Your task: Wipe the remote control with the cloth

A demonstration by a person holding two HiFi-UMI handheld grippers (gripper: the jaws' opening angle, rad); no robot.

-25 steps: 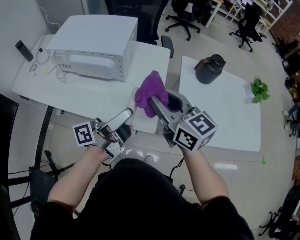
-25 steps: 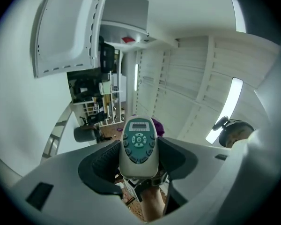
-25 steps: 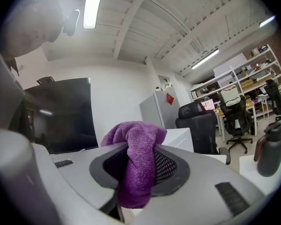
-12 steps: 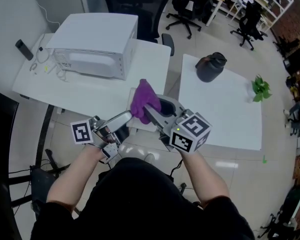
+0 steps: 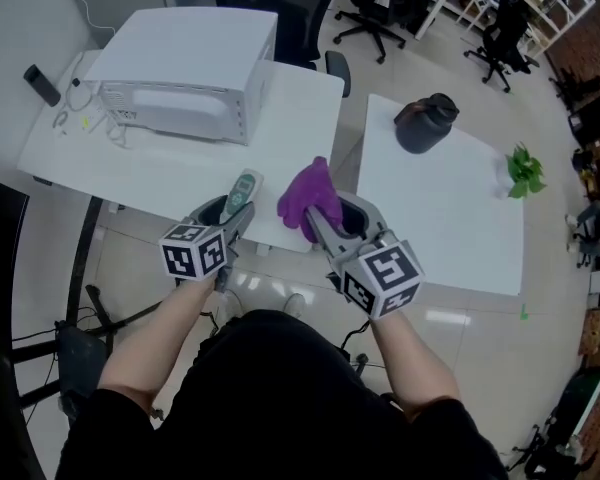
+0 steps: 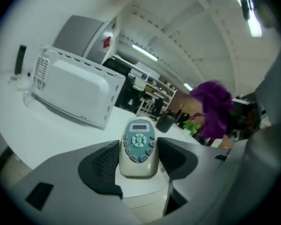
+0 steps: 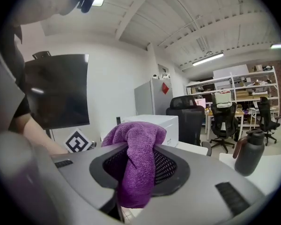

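Head view: left hand-held gripper (image 5: pixel 232 211) is clamped on the remote control (image 5: pixel 243 192); the remote sticks out past the jaw tips, button face up. Left gripper view agrees: both pads press the remote's lower sides, display end pointing away. Right hand-held gripper (image 5: pixel 316 215) is closed on the purple cloth (image 5: pixel 308 190), which is bunched, with its top bulging above the jaws and a tail hanging below them in the right gripper view. Cloth and remote are near each other, side by side, not touching. Both are held over the near edge of the left surface (image 5: pixel 170 173), by the narrow gap to the right surface (image 5: pixel 450 223). Left surface: white box appliance (image 5: pixel 185 63) at the back, bare strip in front of it. Right surface mostly bare; dark jug (image 5: pixel 426 123) near the far corner, small plant (image 5: pixel 523 173) at the right edge. Count: two hand-held grippers, one remote, one cloth, two surfaces, one appliance, one jug, one plant.
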